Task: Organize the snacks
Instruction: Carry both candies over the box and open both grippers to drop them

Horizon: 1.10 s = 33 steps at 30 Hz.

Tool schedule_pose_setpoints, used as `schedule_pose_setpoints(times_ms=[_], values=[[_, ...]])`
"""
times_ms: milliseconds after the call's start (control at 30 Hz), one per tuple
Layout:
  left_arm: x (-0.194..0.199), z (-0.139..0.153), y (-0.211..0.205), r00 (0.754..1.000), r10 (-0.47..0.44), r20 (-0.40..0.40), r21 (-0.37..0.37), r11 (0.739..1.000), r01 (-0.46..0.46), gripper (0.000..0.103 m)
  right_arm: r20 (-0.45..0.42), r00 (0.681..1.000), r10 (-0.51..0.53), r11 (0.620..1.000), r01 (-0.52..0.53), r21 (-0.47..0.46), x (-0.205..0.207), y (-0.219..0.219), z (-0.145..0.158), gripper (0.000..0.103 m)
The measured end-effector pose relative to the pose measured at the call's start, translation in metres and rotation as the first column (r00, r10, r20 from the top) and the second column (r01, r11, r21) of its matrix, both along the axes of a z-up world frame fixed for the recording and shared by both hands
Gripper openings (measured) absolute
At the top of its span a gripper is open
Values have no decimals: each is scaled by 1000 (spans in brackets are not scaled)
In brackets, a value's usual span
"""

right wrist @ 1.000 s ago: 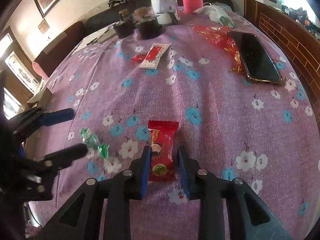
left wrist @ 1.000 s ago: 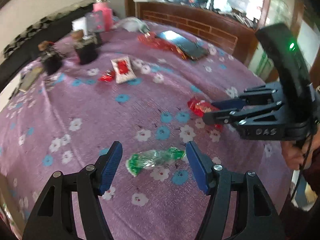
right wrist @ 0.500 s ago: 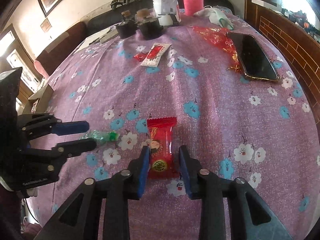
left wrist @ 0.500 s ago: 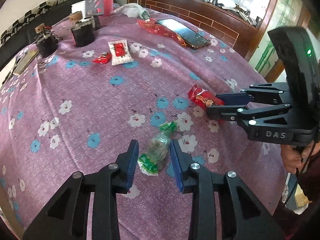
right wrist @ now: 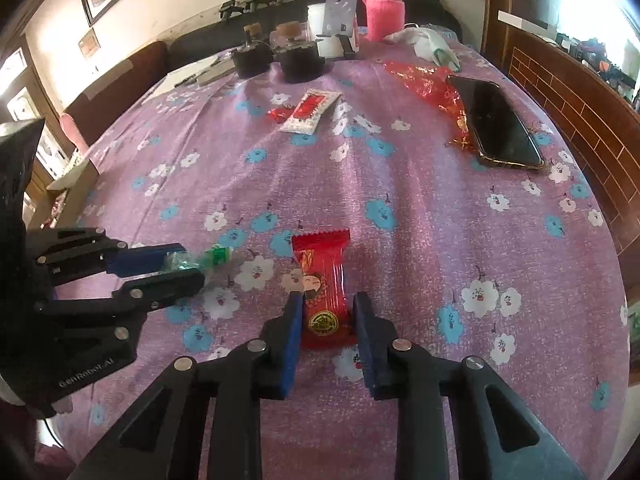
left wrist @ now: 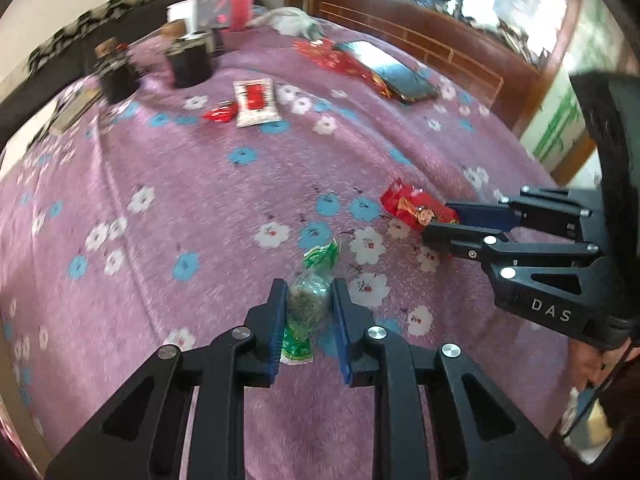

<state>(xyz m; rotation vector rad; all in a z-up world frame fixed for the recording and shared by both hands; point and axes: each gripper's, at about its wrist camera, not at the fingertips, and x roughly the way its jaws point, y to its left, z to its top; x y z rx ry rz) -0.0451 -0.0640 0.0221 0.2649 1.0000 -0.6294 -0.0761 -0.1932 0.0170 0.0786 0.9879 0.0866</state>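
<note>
My left gripper is shut on a green-wrapped snack, its twisted end sticking out ahead; it also shows in the right wrist view. My right gripper is shut on a red snack packet, which also shows in the left wrist view. Both sit low over the purple flowered tablecloth. A white-and-red sachet and a small red candy lie farther back.
A black phone lies on red foil at the right. Two dark jars, a white cup, a pink flask and a crumpled cloth stand at the far edge. Wooden furniture borders the right.
My left gripper came down around the green snack and closed on it. My right gripper stayed shut on the red packet and shifted slightly.
</note>
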Motion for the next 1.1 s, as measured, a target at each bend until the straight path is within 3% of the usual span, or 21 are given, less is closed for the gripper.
schedule_pose_setpoints(times_ms=[200,300,400,633,933,1033,1100], values=[[-18,33,56,991,132,-14,-187,973,-132,19,23,999,30,999,-30,24,-4,14,13,26],[-32,51,97,972,233,-16,-275,934,-228,19,34,997,64,997,-66,41,-3,32,20,26],[-47,64,145,940,340,-24,-350,878,-327,19,44,992,121,990,-124,67,-1,58,27,26],[-81,71,253,816,578,-5,-369,757,-539,19,77,949,306,945,-313,96,4,150,44,25],[-110,43,351,636,769,-56,-326,588,-740,19,84,842,533,838,-539,91,1,286,55,25],[-112,28,370,596,798,-91,-315,544,-777,19,71,808,585,803,-589,92,-4,323,52,25],[-110,20,376,583,806,-101,-298,534,-791,19,56,791,610,785,-612,97,-4,344,46,25]])
